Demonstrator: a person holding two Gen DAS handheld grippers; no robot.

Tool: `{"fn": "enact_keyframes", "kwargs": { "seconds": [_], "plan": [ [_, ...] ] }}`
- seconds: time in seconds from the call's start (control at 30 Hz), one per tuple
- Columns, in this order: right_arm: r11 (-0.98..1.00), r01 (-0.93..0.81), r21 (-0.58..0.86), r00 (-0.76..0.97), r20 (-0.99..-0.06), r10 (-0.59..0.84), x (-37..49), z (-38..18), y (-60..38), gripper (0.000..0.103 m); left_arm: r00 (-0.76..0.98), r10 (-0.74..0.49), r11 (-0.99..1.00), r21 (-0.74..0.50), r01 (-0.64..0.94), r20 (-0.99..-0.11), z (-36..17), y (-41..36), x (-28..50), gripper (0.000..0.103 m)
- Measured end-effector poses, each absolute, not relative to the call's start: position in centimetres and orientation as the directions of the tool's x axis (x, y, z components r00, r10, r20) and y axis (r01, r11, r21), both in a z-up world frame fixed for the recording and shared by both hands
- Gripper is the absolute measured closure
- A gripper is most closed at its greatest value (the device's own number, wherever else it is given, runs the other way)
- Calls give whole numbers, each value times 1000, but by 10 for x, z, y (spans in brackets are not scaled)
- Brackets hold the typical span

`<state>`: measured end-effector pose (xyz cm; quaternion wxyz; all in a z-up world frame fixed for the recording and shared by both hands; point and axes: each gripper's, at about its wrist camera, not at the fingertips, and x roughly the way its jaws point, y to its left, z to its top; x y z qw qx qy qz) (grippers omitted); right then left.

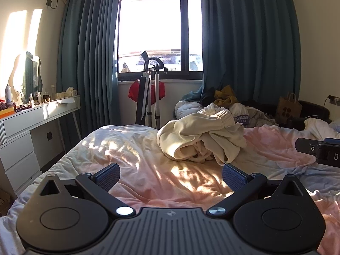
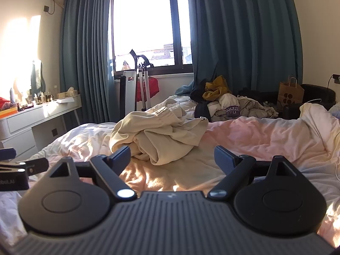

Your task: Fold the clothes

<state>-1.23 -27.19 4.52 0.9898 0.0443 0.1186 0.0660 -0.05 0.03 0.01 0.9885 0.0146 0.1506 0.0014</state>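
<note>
A crumpled cream garment [image 1: 199, 138] lies in a heap on the pink and white bed cover [image 1: 148, 170]. In the right wrist view the same garment [image 2: 161, 133] lies just ahead, left of centre. My left gripper [image 1: 171, 175] is open and empty, a short way in front of the heap. My right gripper [image 2: 172, 158] is open and empty, its left finger close to the garment's near edge. The right gripper's side shows at the right edge of the left wrist view [image 1: 318, 150].
A pile of other clothes [image 1: 229, 106] lies at the far end of the bed, with a brown paper bag [image 1: 289, 106] beside it. A white dresser [image 1: 31, 123] with bottles stands at the left. A stand with a red cloth [image 1: 148, 93] is under the window.
</note>
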Motion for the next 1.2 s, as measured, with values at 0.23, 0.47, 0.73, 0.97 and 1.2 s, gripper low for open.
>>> {"fn": "enact_keyframes", "kwargs": {
  "seconds": [0.23, 0.47, 0.73, 0.97, 1.2],
  "plan": [
    [987, -131, 90, 960, -237, 149, -13, 43, -271, 16, 952, -6, 1000, 12, 11, -307, 1, 2, -3, 0],
    [989, -127, 77, 960, -240, 142, -11, 42, -268, 16, 950, -5, 1000, 23, 13, -313, 0, -1, 0, 0],
    [989, -124, 74, 962, -236, 138, -12, 41, -267, 16, 949, -15, 1000, 16, 21, -316, -1, -2, -1, 0],
    [990, -121, 74, 962, -236, 135, -12, 42, -267, 16, 947, -11, 1000, 15, 17, -320, -2, 0, 0, 0],
    [991, -116, 74, 963, -236, 130, -12, 42, -267, 16, 946, -17, 999, 23, 26, -325, -2, -3, 1, 0]
  ]
}}
